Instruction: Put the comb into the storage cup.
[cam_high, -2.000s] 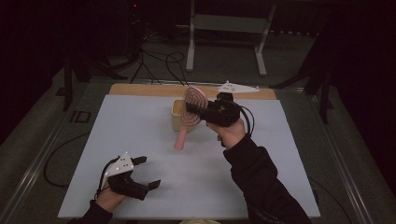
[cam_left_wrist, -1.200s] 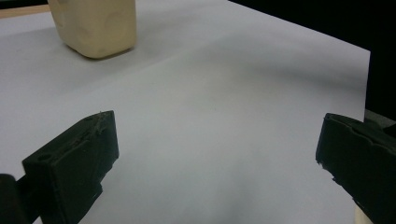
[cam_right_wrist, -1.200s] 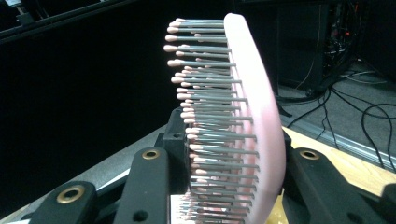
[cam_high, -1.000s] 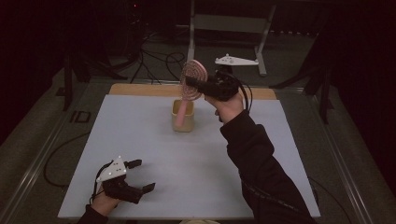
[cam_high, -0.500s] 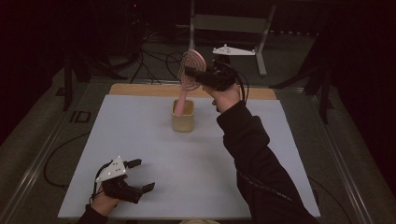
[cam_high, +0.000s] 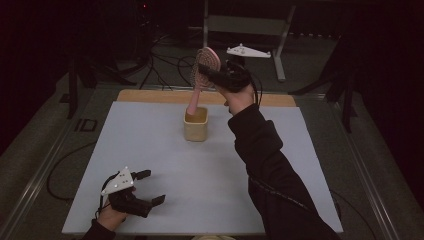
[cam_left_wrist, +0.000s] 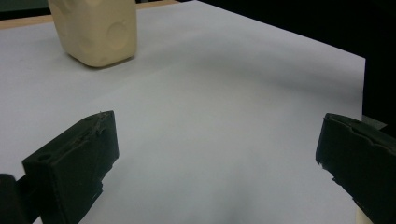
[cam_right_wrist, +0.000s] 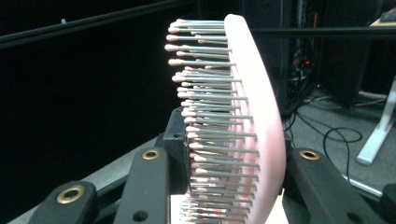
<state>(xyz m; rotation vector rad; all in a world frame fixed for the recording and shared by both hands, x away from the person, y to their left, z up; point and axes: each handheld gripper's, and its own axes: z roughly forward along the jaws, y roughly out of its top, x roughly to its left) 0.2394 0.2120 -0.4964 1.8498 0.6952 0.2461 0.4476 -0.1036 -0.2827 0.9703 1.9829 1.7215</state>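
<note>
A pink hairbrush (cam_high: 205, 67) stands nearly upright, head up, with my right gripper (cam_high: 216, 76) shut on its head. Its handle tip reaches down into the mouth of a cream square cup (cam_high: 195, 124) at the back middle of the white mat. In the right gripper view the brush (cam_right_wrist: 254, 116) rises between the jaws, bristles to the left. My left gripper (cam_high: 146, 187) rests at the mat's front left corner, open, nothing between its fingers. The left gripper view looks across bare mat to the cup (cam_left_wrist: 95, 30) at the upper left.
The white mat (cam_high: 150, 150) lies on a table with a wooden strip (cam_high: 150, 96) along its far edge. Beyond the table are cables on the floor and a metal stand (cam_high: 280, 50). The person's right sleeve (cam_high: 270, 165) crosses the mat's right half.
My right gripper lifted the hairbrush from a slant over the cup, swung it upright and carried it farther back. The cup and my left gripper stayed put.
</note>
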